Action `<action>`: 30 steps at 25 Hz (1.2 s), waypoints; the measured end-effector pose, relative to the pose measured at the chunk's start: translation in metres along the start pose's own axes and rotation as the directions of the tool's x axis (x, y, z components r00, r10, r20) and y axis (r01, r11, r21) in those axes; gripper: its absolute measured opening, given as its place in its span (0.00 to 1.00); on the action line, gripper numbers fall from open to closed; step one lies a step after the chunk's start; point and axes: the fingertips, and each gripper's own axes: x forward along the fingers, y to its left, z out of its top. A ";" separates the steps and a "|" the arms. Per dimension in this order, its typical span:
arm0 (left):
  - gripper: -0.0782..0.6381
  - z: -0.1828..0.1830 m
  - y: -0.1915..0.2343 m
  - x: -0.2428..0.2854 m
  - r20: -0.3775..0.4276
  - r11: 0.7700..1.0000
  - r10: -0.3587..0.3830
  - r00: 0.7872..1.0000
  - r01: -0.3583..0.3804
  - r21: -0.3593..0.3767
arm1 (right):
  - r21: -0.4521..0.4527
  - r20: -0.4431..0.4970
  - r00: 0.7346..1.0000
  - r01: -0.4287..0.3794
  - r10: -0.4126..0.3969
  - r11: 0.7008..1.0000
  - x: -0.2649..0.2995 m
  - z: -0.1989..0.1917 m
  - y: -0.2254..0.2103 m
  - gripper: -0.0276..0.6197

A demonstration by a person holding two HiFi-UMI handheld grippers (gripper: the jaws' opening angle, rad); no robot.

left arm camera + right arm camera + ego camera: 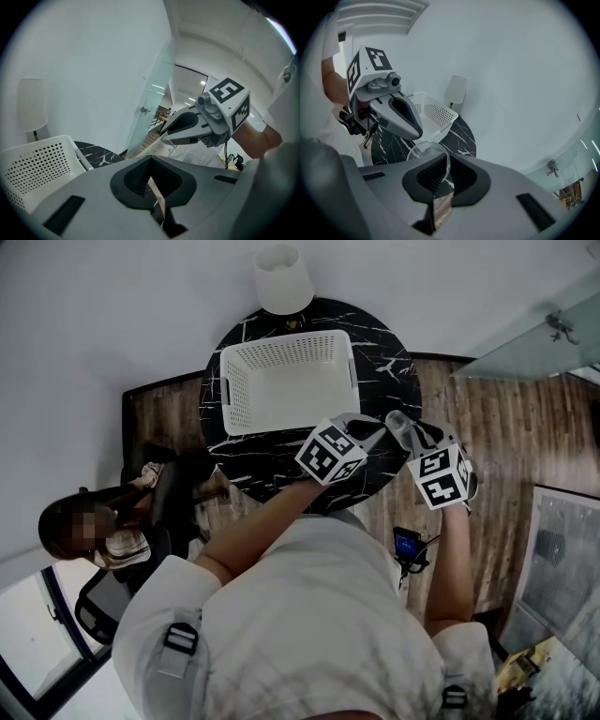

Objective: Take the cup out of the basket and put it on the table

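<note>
My right gripper [437,185] is shut on a clear glass cup [432,159], whose rim stands above the jaws. In the head view that cup [397,427] hangs over the right front edge of the round black marble table [398,371], outside the white perforated basket [286,381], which looks empty. My left gripper [367,433] is just left of the cup, its jaws shut with nothing between them. From the left gripper view the right gripper [197,125] shows with the cup [185,149] under it.
A white lamp [283,279] stands at the table's far edge against the wall. A person sits in a chair [98,526] to the left. A glass door [534,341] is at the right, over wooden floor [506,437].
</note>
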 end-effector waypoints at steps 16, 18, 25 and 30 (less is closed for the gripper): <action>0.12 -0.016 0.006 0.018 -0.032 0.999 0.006 0.999 -0.007 -0.034 | 0.001 -0.030 0.999 -0.042 0.042 0.999 0.020 -0.013 0.001 0.08; 0.12 -0.019 0.009 0.020 -0.037 0.999 0.009 0.999 -0.010 -0.038 | 0.003 -0.035 0.998 -0.046 0.047 0.999 0.023 -0.015 0.001 0.08; 0.12 -0.029 0.009 0.030 -0.050 0.998 0.000 0.999 -0.003 -0.064 | 0.008 -0.065 0.996 -0.068 0.068 0.998 0.038 -0.028 0.003 0.08; 0.12 -0.034 0.010 0.039 -0.063 0.997 -0.006 0.998 0.002 -0.075 | 0.014 -0.083 0.993 -0.084 0.085 0.996 0.049 -0.035 0.003 0.08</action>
